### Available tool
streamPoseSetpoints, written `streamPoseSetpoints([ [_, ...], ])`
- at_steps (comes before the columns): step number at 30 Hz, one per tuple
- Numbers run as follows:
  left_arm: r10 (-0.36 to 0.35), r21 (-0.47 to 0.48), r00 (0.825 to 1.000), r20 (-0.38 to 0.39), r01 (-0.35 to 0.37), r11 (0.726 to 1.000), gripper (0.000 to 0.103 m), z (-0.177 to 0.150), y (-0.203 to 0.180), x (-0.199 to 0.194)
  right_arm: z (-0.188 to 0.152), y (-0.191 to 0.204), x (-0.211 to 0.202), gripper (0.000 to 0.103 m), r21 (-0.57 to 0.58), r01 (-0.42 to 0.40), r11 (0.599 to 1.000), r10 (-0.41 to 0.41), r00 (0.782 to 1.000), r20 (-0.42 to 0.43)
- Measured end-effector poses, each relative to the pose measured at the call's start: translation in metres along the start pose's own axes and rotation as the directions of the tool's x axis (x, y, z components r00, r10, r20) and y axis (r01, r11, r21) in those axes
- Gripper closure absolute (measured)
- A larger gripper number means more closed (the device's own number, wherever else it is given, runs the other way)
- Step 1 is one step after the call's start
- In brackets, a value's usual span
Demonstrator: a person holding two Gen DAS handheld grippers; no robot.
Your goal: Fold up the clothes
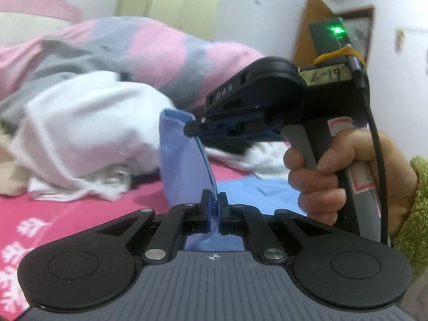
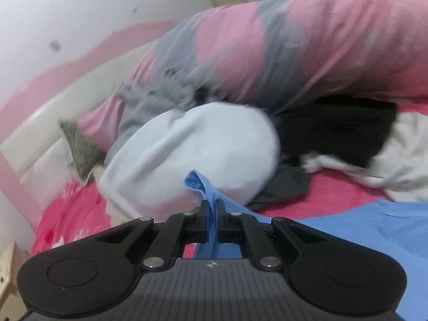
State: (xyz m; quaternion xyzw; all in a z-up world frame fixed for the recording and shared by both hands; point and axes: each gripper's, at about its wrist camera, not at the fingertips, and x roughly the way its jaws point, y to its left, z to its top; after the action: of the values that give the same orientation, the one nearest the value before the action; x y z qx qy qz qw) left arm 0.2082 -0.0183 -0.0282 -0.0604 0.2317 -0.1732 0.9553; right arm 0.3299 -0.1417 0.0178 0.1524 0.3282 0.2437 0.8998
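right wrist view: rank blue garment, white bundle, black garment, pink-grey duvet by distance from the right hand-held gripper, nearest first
1. blue garment: pinched between the pads of the right hand-held gripper, trailing right.
2. white bundle: just beyond the tips, centre-left.
3. black garment: behind the bundle, to the right.
4. pink-grey duvet: farthest, across the back by the wall.

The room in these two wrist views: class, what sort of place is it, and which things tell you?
Most likely a bedroom. A pink bedsheet covers the surface, a rolled pink-and-grey quilt lies behind, and a padded headboard stands against the wall.
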Motion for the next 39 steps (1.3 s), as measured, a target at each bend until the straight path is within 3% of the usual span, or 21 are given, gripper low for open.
streamPoseSetpoints([
  [5,-0.06,0.057,0.994,-0.093,0.065,0.996,0.099,-0.019,-0.028,0.029,-0.017,-0.069,-0.02,0.099,0.135,0.029,0.99,-0.033,0.999,0.029],
  [8,-0.128,0.058,0.973,-0.191,0.142,0.988,0.071,-0.035,-0.033,0.042,-0.036,-0.117,-0.014,0.099,0.244,0.06,0.968,-0.063,0.998,0.003],
  [12,-0.147,0.098,0.961,-0.234,0.173,0.98,0.07,-0.052,-0.02,0.024,-0.061,-0.165,0.005,0.098,0.347,0.097,0.933,-0.07,0.993,-0.091],
  [14,-0.134,0.083,0.963,-0.233,0.157,0.984,0.07,-0.053,-0.005,0.012,-0.065,-0.174,-0.001,0.094,0.387,0.052,0.92,-0.027,0.997,-0.069],
  [15,-0.122,0.077,0.966,-0.227,0.142,0.987,0.07,-0.053,0.002,0.007,-0.065,-0.174,-0.006,0.091,0.396,0.049,0.917,-0.025,0.997,-0.067],
  [17,-0.075,0.098,0.976,-0.206,0.097,0.991,0.07,-0.051,0.009,0.005,-0.064,-0.168,-0.019,0.07,0.377,0.073,0.923,-0.053,0.997,-0.065],
  [18,-0.046,0.121,0.978,-0.204,0.072,0.99,0.07,-0.051,0.01,0.006,-0.064,-0.165,-0.025,0.067,0.367,0.085,0.926,-0.066,0.996,-0.064],
  [22,0.017,0.219,0.977,-0.21,0.03,0.975,0.07,-0.054,0.008,0.018,-0.071,-0.144,-0.053,0.065,0.307,0.094,0.947,-0.068,0.993,-0.094],
  [25,0.068,0.28,0.979,-0.193,-0.011,0.96,0.07,-0.062,0.007,0.029,-0.085,-0.118,-0.061,0.065,0.2,0.094,0.975,-0.068,0.989,-0.135],
  [29,0.084,0.246,0.982,-0.168,-0.041,0.968,0.072,-0.066,0.018,0.028,-0.104,-0.089,-0.049,0.065,0.044,0.162,0.986,-0.149,0.967,-0.208],
  [32,0.072,0.169,0.984,-0.165,-0.044,0.985,0.075,-0.064,0.031,0.027,-0.112,-0.08,-0.041,0.073,-0.002,0.186,0.983,-0.181,0.958,-0.222],
  [34,0.053,0.121,0.984,-0.172,-0.032,0.992,0.075,-0.064,0.04,0.027,-0.113,-0.074,-0.041,0.095,-0.022,0.191,0.981,-0.191,0.956,-0.222],
  [39,0.045,0.102,0.985,-0.169,-0.028,0.994,0.076,-0.065,0.044,0.024,-0.108,-0.059,-0.056,0.099,0.008,0.191,0.982,-0.184,0.958,-0.218],
])
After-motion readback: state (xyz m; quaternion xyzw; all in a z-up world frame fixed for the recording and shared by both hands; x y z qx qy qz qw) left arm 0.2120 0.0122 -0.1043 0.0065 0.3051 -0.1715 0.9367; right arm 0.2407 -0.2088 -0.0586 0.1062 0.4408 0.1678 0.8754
